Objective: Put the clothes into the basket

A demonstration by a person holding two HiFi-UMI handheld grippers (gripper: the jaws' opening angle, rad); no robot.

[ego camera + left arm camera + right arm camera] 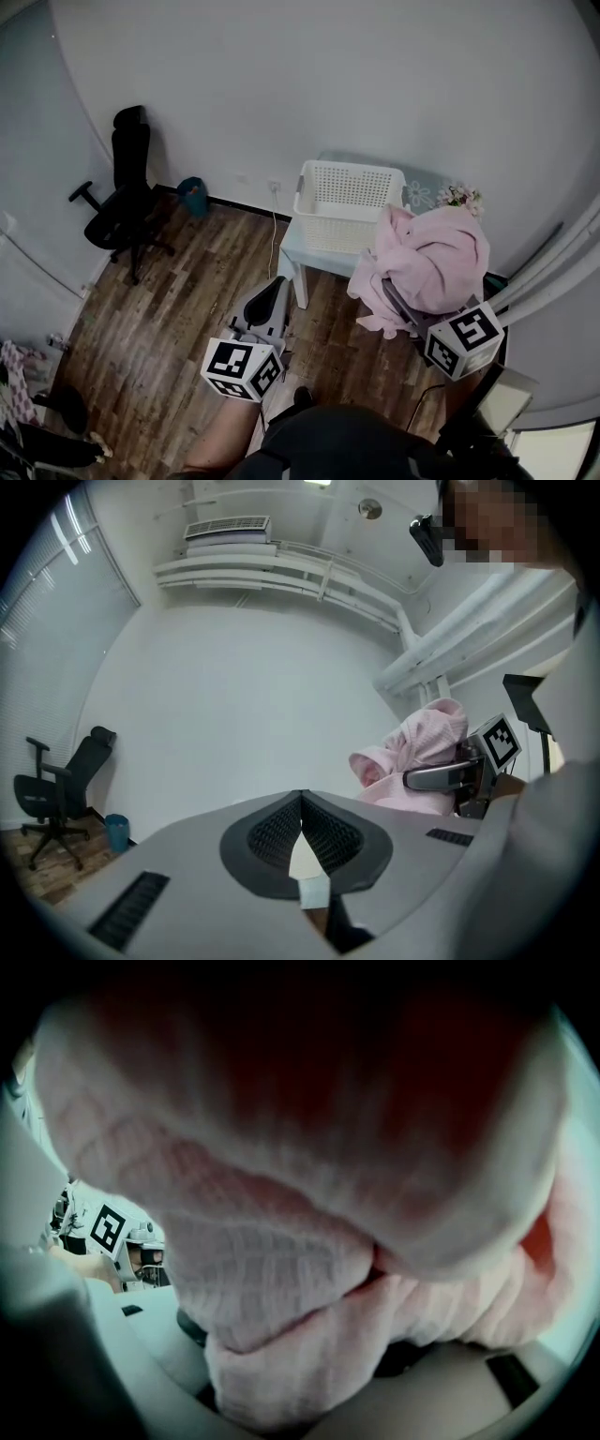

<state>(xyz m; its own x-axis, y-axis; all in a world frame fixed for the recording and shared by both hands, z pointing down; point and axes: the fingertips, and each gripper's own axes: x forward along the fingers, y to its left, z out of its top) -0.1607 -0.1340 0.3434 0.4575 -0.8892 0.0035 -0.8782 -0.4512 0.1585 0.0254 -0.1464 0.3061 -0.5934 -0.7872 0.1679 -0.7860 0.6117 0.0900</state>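
Note:
A white slatted basket [347,202] stands on a small white table [292,251] against the wall. To its right, level with the rim, hangs a bunched pink garment [436,258]. My right gripper [401,302] is shut on its lower folds. In the right gripper view the pink garment [300,1194] fills nearly everything and hides the jaws. My left gripper [269,298] hangs lower, left of the table's front leg, shut with nothing in it; its pads [281,832] meet at the tips. From there the pink garment [417,752] and the right gripper [441,778] show at the right.
A black office chair [127,192] and a teal bin [193,197] stand by the wall at the left. A bunch of flowers [459,197] sits behind the garment. A white cable [273,234] hangs from a wall socket beside the table. Clothes [19,375] lie at the far left.

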